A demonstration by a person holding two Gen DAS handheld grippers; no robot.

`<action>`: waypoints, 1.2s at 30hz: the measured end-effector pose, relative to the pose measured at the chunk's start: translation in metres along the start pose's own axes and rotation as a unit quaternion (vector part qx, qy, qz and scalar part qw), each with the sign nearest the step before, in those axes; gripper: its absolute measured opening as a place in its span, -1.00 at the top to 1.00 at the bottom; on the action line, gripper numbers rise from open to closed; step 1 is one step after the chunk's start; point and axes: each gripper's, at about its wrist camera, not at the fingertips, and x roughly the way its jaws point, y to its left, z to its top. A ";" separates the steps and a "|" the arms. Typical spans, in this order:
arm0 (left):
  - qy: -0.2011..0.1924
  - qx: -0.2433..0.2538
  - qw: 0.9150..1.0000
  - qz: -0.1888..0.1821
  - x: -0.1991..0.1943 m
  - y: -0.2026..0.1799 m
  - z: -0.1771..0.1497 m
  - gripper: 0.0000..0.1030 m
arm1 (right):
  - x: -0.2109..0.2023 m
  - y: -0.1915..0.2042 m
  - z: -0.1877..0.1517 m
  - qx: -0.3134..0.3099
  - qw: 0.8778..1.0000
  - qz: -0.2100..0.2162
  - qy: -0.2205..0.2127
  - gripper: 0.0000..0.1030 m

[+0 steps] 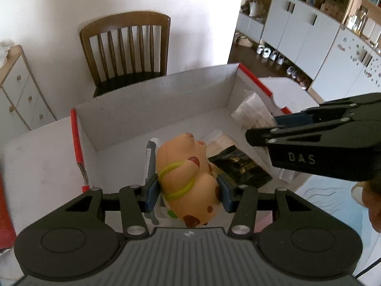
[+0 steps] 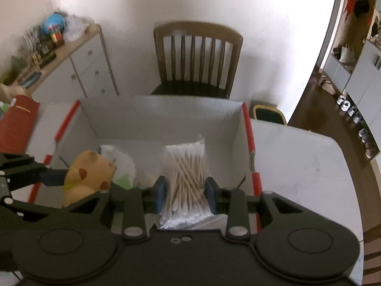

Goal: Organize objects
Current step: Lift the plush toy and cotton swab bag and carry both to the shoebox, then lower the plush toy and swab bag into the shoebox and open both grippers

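Note:
My left gripper [image 1: 189,194] is shut on an orange spotted toy [image 1: 188,178] with a green band, held over the open white cardboard box [image 1: 154,95] with red edges. My right gripper [image 2: 185,194] is shut on a clear bag of cotton swabs [image 2: 185,174], held over the same box [image 2: 166,112]. In the right wrist view the toy [image 2: 88,176] and left gripper [image 2: 53,175] show at the left. In the left wrist view the right gripper [image 1: 271,126] and the swab bag [image 1: 253,112] show at the right. A black packet [image 1: 240,166] and other packets lie in the box.
The box stands on a white table [image 2: 297,162]. A wooden chair [image 2: 197,57] is behind the table. A white drawer cabinet [image 2: 78,71] with clutter on top is at the left. A red bag [image 2: 16,121] is at the table's left edge.

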 end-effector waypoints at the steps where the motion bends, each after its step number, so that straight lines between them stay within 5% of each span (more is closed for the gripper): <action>1: 0.004 0.001 1.000 0.002 0.004 0.001 0.000 0.03 | 0.004 -0.001 0.002 0.001 1.000 0.001 0.003 0.34; 20: 0.043 -0.017 0.999 -0.005 0.042 0.018 -0.002 0.01 | 0.038 0.012 -0.005 -0.016 0.999 0.008 0.043 0.23; 27: 0.037 -0.027 0.999 -0.010 0.041 0.016 -0.006 -0.22 | 0.028 0.010 -0.004 -0.020 0.999 0.007 0.038 -0.05; 36: 0.016 -0.032 0.999 -0.004 0.023 0.011 -0.010 -0.28 | 0.004 0.007 -0.005 -0.027 0.999 -0.003 0.019 -0.23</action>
